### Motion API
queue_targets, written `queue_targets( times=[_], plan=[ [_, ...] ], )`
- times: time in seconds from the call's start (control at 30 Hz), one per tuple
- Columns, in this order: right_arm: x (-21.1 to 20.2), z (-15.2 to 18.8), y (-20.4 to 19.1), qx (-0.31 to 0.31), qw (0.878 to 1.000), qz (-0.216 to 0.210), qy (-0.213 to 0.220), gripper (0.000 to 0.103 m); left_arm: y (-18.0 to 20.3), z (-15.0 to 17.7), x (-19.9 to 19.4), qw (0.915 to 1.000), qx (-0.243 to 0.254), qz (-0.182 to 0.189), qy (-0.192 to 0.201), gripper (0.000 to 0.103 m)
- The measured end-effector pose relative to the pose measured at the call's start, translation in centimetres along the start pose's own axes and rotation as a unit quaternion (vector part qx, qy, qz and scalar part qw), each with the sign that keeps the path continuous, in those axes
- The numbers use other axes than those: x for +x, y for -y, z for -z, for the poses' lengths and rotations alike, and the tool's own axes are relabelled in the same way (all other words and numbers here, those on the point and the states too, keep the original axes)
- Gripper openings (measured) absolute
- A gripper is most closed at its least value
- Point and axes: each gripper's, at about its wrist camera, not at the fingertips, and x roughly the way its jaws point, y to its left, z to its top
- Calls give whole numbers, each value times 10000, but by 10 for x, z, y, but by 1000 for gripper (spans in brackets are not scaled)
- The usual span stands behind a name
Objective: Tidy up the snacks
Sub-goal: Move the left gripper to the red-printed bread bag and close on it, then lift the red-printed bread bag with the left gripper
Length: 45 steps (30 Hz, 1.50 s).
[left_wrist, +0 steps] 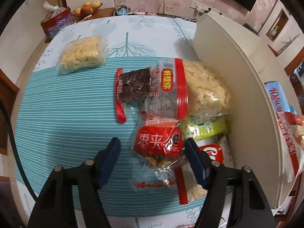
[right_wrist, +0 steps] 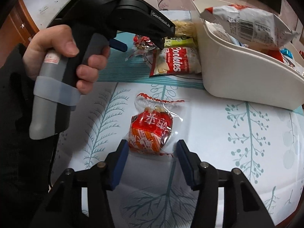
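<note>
Leaf-print tablecloth (right_wrist: 237,133) frames both grippers, the left gripper (left_wrist: 152,159) and right gripper (right_wrist: 151,157) each standing apart astride a red date snack (left_wrist: 157,144) (right_wrist: 150,133) beside the cream bin (right_wrist: 237,70), each needing a centred squeeze on the bulk, not crinkly film.

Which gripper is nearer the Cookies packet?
Left. The left gripper hovers right beside the Cookies packet, over a red snack. The right gripper straddles another red snack, farther away.

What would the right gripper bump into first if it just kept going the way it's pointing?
Most likely the red wrapped snack lying alone on the tablecloth. It sits just ahead of the right gripper, in line with the gap between its open jaws, though exact depth is hard to judge.
</note>
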Motion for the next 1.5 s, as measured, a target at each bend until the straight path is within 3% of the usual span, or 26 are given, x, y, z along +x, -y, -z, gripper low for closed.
queue_targets(
  times=[0.07, 0.3, 0.33, 0.37, 0.77, 1.03, 1.5],
  plan=[
    [4, -2, -4, -17, 10000, -18, 21, 50, -1, 0, -1, 9999, 7, 92, 50, 58],
    [6, -6, -11, -52, 10000, -71, 35, 45, 1, 5, -3, 10000, 19, -6, 72, 51],
    [6, -6, -7, -50, 9999, -82, 36, 30, 1, 8, -5, 10000, 24, -32, 58, 51],
    [5, -5, -7, -50, 9999, -105, 38, 8, 1, 11, -6, 10000, 19, -47, 45, 50],
    [-1, 4, 5, 116, 9989, -441, 53, 7, -11, 56, -48, 9998, -179, -26, -4, 49],
    [-22, 8, 17, 195, 9980, -541, 244, 5, -12, 85, -90, 9986, -378, 183, 316, 49],
    [-85, 14, 23, 311, 9952, -494, 785, 4, 11, 109, -179, 9943, -116, 390, 983, 49]
  ],
)
